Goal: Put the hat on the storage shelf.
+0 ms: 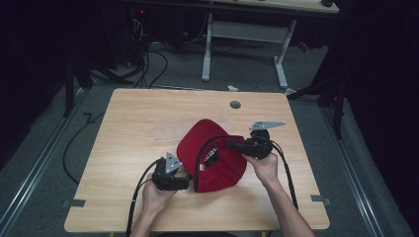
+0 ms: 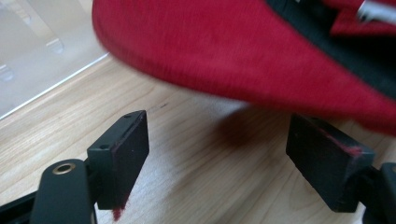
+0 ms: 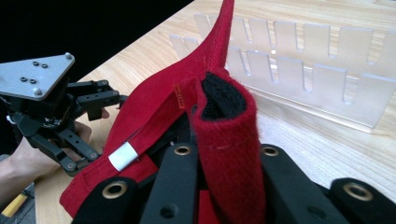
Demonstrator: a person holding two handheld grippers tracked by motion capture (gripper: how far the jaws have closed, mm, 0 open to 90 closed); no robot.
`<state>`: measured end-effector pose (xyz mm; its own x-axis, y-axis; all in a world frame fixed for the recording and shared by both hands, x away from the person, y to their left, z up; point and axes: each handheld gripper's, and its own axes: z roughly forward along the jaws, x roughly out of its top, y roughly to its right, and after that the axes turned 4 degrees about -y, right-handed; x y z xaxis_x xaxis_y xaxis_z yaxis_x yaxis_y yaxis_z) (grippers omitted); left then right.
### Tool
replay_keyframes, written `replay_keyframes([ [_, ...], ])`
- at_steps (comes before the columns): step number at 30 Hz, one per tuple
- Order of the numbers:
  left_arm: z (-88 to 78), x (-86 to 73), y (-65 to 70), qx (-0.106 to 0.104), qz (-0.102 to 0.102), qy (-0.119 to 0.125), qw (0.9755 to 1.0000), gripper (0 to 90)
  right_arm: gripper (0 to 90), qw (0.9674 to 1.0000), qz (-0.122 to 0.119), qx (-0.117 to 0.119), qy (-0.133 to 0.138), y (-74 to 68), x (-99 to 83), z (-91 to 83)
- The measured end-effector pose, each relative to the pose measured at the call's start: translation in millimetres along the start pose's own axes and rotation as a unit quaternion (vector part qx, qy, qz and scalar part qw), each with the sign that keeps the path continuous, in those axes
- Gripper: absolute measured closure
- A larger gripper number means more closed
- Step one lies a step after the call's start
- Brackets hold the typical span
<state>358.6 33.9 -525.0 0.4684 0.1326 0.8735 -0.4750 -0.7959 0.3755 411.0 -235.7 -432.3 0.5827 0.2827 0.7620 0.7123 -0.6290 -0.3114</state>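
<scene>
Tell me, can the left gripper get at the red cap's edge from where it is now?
Probably yes. The left gripper is open, and the red cap hangs just ahead of its jaws with bare table between. The right gripper holds the cap up.

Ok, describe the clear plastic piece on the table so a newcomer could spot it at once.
Start at the wooden table and find the red cap near its middle, pinched by the right gripper. Just beyond the cap lies a clear plastic rack, flat on the wood. It is see-through with rows of slots, where its neighbours are red or black.
</scene>
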Motion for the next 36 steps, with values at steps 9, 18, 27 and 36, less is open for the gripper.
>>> replay_keyframes([
  [9,-4.8,3.6,3.1,-0.002,0.004,0.017,0.9999,20.4,84.7,0.9999,0.006,-0.003,-0.014,-0.1,-2.8,3.8],
  [18,-10.7,7.5,5.1,-0.001,0.012,0.023,0.9997,19.7,84.6,0.9992,0.003,-0.017,-0.036,0.0,-6.6,6.8],
  [27,-16.0,17.2,9.0,-0.004,0.012,0.034,0.9994,18.6,84.5,0.9985,0.003,-0.019,-0.052,-1.0,-10.2,10.5],
  [36,-19.2,20.3,9.0,0.003,0.016,0.047,0.9988,16.0,84.5,0.9975,0.002,-0.024,-0.066,-2.1,-12.8,11.7],
])
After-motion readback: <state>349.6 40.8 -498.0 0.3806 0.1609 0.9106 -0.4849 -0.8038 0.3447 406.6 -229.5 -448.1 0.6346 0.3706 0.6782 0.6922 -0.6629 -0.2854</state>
